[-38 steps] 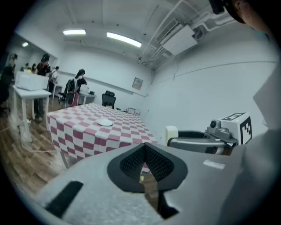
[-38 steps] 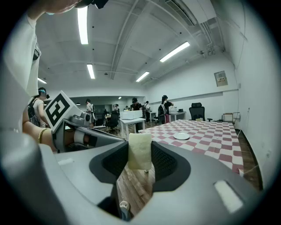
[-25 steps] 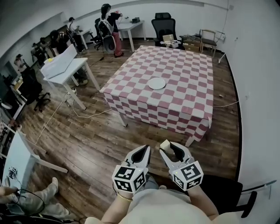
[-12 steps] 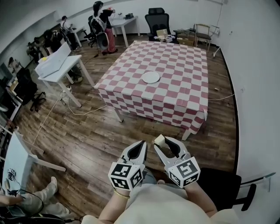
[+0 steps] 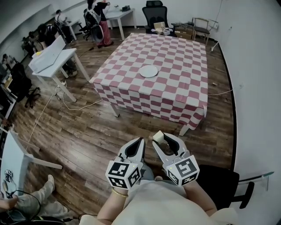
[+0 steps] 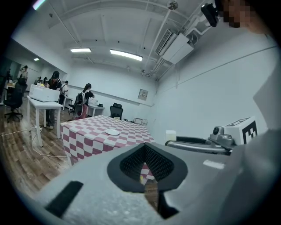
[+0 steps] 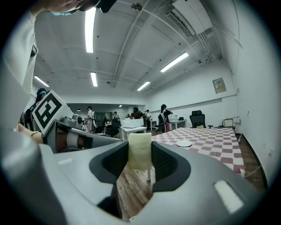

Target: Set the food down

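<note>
A pale cream block of food (image 7: 140,150) stands upright between the jaws of my right gripper (image 7: 140,163), which is shut on it; the head view shows the food (image 5: 158,136) at the right gripper (image 5: 160,141) tip, low over the wooden floor. My left gripper (image 5: 136,145) is beside it, jaws shut and empty; in its own view the left gripper (image 6: 145,167) shows nothing held. A white plate (image 5: 149,70) lies on the red-and-white checkered table (image 5: 175,52), well ahead of both grippers.
A white desk (image 5: 50,57) stands left of the checkered table, with a cable trailing on the floor. Office chairs (image 5: 156,13) and people (image 5: 94,22) are at the far end. A black chair (image 5: 219,184) is at my right, a white wall beyond it.
The view has advanced toward the checkered table, which now sits higher and nearer in the head view. Both grippers keep their pose, the food still held.
</note>
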A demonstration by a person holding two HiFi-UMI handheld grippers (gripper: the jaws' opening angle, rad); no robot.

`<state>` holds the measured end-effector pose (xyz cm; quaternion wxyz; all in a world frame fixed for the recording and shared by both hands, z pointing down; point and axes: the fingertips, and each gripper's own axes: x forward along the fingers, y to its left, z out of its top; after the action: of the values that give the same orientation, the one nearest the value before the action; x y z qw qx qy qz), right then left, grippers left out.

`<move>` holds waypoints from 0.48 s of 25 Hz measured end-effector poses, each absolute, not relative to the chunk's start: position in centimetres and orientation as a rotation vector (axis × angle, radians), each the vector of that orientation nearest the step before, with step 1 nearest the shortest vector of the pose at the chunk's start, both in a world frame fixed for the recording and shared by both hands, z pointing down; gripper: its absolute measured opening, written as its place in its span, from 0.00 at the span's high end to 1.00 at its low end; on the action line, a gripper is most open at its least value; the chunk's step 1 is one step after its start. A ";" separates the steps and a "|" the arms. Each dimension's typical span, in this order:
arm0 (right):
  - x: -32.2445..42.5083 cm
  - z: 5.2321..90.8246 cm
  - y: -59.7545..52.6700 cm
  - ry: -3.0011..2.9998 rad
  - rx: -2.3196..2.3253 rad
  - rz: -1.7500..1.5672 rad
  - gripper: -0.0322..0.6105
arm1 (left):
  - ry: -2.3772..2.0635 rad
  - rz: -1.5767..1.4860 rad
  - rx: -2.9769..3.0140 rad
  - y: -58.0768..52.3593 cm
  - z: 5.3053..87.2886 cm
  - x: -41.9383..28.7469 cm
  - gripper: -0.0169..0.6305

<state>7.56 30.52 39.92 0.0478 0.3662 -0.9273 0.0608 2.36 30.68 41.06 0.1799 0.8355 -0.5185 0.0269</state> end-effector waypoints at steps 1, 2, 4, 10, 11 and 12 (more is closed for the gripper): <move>7.5 39.9 30.1 -2.825 1.122 0.184 0.69 | -1.460 0.077 2.360 30.3 41.2 2.3 0.96; 7.5 39.9 29.8 -2.822 1.127 0.185 0.69 | -1.454 0.078 2.359 30.0 41.3 2.2 0.96; 7.3 39.9 29.0 -2.818 1.135 0.192 0.69 | -1.440 0.079 2.357 29.2 41.6 2.1 0.96; 6.3 39.7 25.5 -2.813 1.152 0.186 0.69 | -1.399 0.080 2.374 25.8 41.6 1.7 0.96; 6.0 39.6 24.9 -2.815 1.155 0.184 0.69 | -1.394 0.080 2.374 25.1 41.6 1.6 0.96; 5.8 39.6 24.2 -2.815 1.158 0.183 0.69 | -1.390 0.079 2.374 24.4 41.6 1.4 0.96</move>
<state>5.78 24.19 39.58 0.0459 0.3793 -0.9222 0.0599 1.44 24.45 41.64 0.1933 0.8463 -0.4955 0.0281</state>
